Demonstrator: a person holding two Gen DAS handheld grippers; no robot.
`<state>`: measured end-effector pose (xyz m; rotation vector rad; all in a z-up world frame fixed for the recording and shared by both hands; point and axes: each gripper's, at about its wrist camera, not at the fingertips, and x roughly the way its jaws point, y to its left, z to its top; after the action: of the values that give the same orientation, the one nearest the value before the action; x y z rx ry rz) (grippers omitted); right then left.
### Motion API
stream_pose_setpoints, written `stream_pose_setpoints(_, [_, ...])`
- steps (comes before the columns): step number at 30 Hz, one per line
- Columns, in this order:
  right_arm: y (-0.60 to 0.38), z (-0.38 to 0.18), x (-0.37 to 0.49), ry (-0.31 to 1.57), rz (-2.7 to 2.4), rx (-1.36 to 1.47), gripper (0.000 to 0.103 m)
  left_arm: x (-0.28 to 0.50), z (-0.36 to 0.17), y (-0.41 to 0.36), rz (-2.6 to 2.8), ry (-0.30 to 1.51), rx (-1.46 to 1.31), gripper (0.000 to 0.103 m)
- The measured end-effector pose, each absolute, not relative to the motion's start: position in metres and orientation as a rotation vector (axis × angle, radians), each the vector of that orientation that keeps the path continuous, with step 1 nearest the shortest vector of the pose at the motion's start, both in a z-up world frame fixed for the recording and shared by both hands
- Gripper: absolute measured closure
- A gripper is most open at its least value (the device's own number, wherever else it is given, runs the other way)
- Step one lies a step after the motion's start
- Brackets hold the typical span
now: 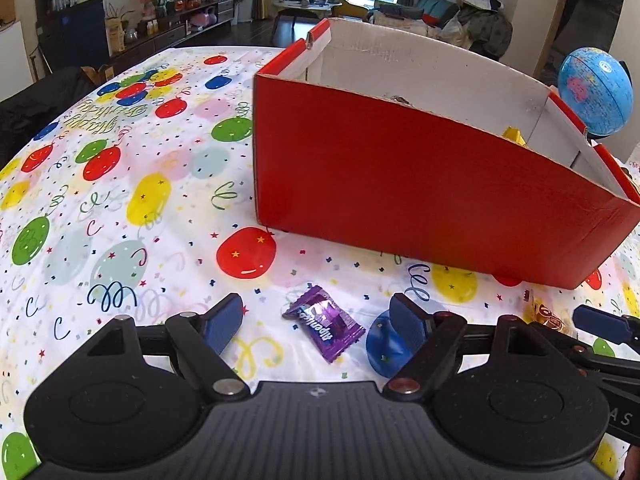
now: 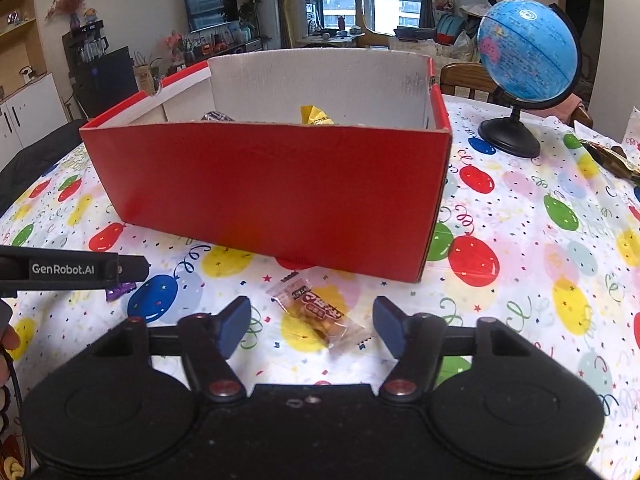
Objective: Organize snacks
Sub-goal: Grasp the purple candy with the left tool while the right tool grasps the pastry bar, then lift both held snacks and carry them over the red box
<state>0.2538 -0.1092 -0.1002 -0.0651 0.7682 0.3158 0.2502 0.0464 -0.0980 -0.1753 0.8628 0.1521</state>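
The left gripper (image 1: pixel 316 322) hangs low over the counter (image 1: pixel 120 208), its fingers (image 1: pixel 222 322) wide apart, and a purple candy (image 1: pixel 325 322) lies flat on the cloth between them, not touched by either pad. Just beside it the right gripper (image 2: pixel 310 326) has its fingers (image 2: pixel 234 326) about half open, with a clear candy (image 2: pixel 320 314) with a brown sweet inside lying between them; the pads stand apart from the wrapper on both sides. Behind both candies stands a red box (image 2: pixel 264 192), open at the top, where a yellow packet (image 2: pixel 316 116) and a silver wrapper (image 2: pixel 216 116) show over the rim. Right of the box a globe (image 2: pixel 524 58) stands on its black foot
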Motion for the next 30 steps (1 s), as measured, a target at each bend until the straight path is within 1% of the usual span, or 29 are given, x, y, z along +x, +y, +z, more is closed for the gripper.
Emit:
stream_pose_setpoints(1, [-0.108, -0.101, 0.255, 0.770, 0.315, -0.067, 0.047, 0.251, -0.099, 0.045, 0.152, 0.860, -0.168, 0.027])
stream_pose_setpoints(3, [-0.108, -0.101, 0.256, 0.770, 0.317, -0.066, 0.053, 0.252, -0.100, 0.041, 0.149, 0.861, -0.148, 0.029])
stream_pose_setpoints(4, [-0.107, -0.102, 0.257, 0.769, 0.318, -0.067, 0.055, 0.253, -0.101, 0.040, 0.152, 0.859, -0.139, 0.031])
stream_pose_setpoints(5, [-0.107, -0.102, 0.257, 0.768, 0.318, -0.070, 0.056, 0.253, -0.102, 0.038, 0.155, 0.853, -0.128, 0.036])
stream_pose_setpoints(9, [-0.104, -0.104, 0.255, 0.765, 0.318, -0.089, 0.065, 0.253, -0.103, 0.035, 0.163, 0.839, -0.092, 0.046])
stream_pose_setpoints(11, [-0.103, -0.105, 0.255, 0.768, 0.320, -0.089, 0.069, 0.253, -0.102, 0.035, 0.169, 0.833, -0.084, 0.056])
stream_pose_setpoints(12, [-0.103, -0.106, 0.254, 0.768, 0.319, -0.091, 0.071, 0.252, -0.102, 0.035, 0.171, 0.831, -0.081, 0.058])
stream_pose_setpoints(14, [-0.101, -0.106, 0.253, 0.763, 0.309, -0.109, 0.077, 0.252, -0.102, 0.037, 0.177, 0.827, -0.076, 0.070])
stream_pose_setpoints(15, [-0.100, -0.107, 0.252, 0.759, 0.305, -0.118, 0.081, 0.252, -0.102, 0.038, 0.178, 0.825, -0.074, 0.071])
stream_pose_setpoints(16, [-0.100, -0.107, 0.251, 0.757, 0.302, -0.121, 0.083, 0.252, -0.102, 0.040, 0.174, 0.825, -0.078, 0.072])
stream_pose_setpoints(18, [-0.100, -0.106, 0.249, 0.756, 0.293, -0.121, 0.083, 0.251, -0.101, 0.043, 0.171, 0.824, -0.084, 0.074])
stream_pose_setpoints(19, [-0.099, -0.106, 0.248, 0.756, 0.288, -0.122, 0.084, 0.250, -0.101, 0.044, 0.170, 0.823, -0.087, 0.078])
stream_pose_setpoints(30, [-0.103, -0.100, 0.225, 0.748, 0.261, -0.076, 0.086, 0.233, -0.099, 0.060, 0.154, 0.829, -0.154, 0.081])
